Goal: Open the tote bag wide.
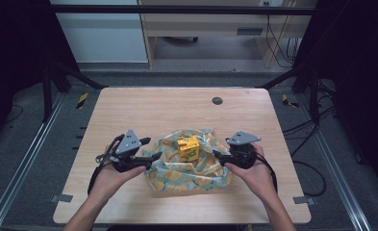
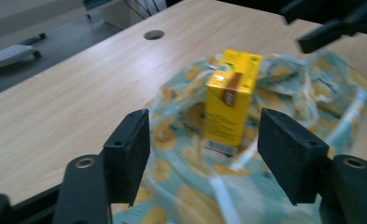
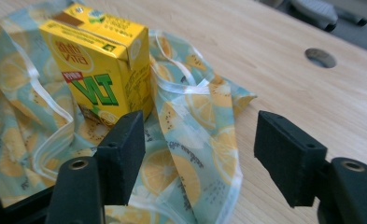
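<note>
The person's hands hold two grippers low at the near edge of the table (image 1: 129, 103). The left gripper (image 1: 150, 149) and the right gripper (image 1: 217, 155) both have jaws spread, gripping nothing, one at each side of the cloth (image 1: 177, 175). A yellow carton (image 1: 188, 148) stands upright on the middle of that cloth. Likely next: wrapping. Pinch only the cloth's hems, lifting both sides evenly so the carton doesn't tip

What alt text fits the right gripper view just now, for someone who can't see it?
A yellow drink carton stands upright on a lemon-print cloth spread over a wooden table, just beyond the open right gripper. A round hole in the tabletop shows farther off.
</note>
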Motion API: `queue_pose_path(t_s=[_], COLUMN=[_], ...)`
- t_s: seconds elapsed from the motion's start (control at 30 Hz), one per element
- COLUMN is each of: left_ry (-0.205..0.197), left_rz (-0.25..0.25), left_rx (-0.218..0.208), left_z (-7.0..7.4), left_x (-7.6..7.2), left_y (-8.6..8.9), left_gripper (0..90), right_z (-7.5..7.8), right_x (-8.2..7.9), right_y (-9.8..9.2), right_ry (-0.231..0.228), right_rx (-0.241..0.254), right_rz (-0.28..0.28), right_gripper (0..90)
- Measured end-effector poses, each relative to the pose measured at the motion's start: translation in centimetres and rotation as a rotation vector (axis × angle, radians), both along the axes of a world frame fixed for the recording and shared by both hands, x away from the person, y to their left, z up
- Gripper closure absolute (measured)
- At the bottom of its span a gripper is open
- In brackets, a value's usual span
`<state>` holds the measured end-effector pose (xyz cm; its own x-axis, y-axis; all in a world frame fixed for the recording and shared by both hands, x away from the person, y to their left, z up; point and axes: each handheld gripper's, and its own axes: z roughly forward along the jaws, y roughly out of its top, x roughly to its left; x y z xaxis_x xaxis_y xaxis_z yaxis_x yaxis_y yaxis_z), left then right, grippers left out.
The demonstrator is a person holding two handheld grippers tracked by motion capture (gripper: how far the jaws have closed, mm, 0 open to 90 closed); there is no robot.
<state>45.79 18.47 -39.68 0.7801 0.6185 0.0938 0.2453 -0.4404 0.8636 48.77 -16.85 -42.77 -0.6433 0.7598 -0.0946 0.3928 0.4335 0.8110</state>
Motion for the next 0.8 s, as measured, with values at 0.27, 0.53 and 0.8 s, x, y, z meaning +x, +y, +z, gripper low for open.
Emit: queue_pose_path(t_s=[0.27,0.53,0.8], left_ry=[0.025,0.038,0.039], left_rz=[-0.061,-0.095,-0.128], left_rx=[0.041,0.092,0.125], left_z=[-2.4,-4.3,-5.1], left_x=[-1.8,-2.7,-3.6], left_y=[-1.1,-1.7,-1.6], left_gripper=[24.5,35.1,73.3], right_z=[-1.7,-2.2,-2.6], right_x=[2.2,2.4,2.1], right_y=[1.6,2.0,2.1], right_ry=[0.065,0.077,0.074], right_rx=[-0.049,-0.06,-0.089], right_rz=[-0.004,-0.003,0.024], right_gripper=[27.8,34.8,51.5])
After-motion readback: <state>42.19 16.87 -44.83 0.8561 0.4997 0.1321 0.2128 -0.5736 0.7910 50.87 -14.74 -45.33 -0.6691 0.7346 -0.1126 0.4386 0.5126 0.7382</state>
